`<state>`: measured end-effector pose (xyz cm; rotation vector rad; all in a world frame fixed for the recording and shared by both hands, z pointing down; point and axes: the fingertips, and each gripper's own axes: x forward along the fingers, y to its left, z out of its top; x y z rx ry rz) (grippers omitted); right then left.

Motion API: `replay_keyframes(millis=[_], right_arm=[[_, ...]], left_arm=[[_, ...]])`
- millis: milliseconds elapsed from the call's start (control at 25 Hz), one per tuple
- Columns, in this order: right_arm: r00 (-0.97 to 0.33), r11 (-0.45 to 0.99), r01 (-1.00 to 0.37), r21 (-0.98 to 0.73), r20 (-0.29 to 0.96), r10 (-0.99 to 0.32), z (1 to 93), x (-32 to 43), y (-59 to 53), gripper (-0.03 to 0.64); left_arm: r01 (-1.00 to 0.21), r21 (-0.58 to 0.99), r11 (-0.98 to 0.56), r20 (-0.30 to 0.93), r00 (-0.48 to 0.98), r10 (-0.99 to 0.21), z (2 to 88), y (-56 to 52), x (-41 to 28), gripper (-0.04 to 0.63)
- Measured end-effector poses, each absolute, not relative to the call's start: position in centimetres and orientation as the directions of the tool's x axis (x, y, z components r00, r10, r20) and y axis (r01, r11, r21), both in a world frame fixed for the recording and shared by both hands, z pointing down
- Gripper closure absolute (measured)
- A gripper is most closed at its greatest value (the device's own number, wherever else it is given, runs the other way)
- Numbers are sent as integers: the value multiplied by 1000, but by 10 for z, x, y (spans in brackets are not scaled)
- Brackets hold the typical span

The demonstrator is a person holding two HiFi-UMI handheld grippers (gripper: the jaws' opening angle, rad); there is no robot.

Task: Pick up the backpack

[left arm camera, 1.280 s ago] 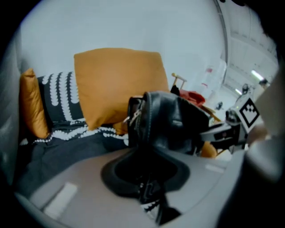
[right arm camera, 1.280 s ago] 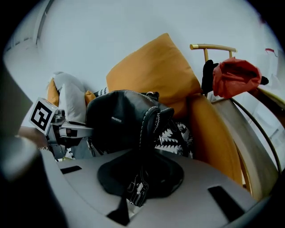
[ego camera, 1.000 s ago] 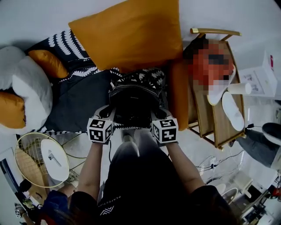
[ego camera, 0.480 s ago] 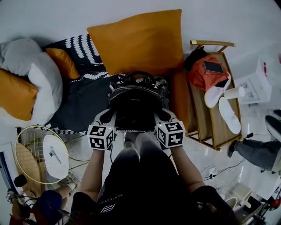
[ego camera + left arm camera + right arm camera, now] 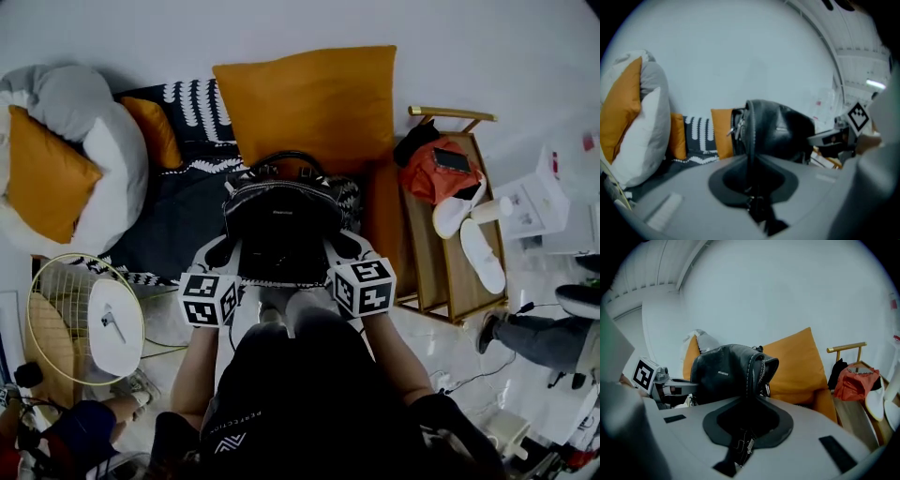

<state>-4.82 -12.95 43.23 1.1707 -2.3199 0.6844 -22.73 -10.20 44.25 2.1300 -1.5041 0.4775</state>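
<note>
The black leather backpack (image 5: 281, 220) hangs between my two grippers, lifted in front of the orange cushion. My left gripper (image 5: 225, 251) is shut on its left side, where a dark edge of the backpack (image 5: 773, 131) runs down into the closed jaws of the left gripper (image 5: 750, 176). On the other side my right gripper (image 5: 342, 246) pinches the backpack (image 5: 726, 373), a seam and small metal fitting caught where the right gripper (image 5: 746, 420) meets. The top handle (image 5: 286, 159) stands up free.
A large orange cushion (image 5: 309, 103) leans on the wall above a dark patterned blanket (image 5: 178, 216). Grey, white and orange pillows (image 5: 66, 169) lie left. A wooden rack (image 5: 450, 272) with a red bag (image 5: 436, 173) and slippers stands right; a wire basket (image 5: 80, 323) is front left.
Both grippers have risen together with the backpack, which has come up off the blanket. The grip on each side looks unchanged.
</note>
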Motion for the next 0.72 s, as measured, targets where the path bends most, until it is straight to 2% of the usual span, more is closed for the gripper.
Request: replay_keyframes(millis=[720], right_arm=[[-610,596,-774,-214,504,-611,384,-79,-115,584]], left_arm=[[-965,173,-198,459,257,-851,393,-61,-252,554]])
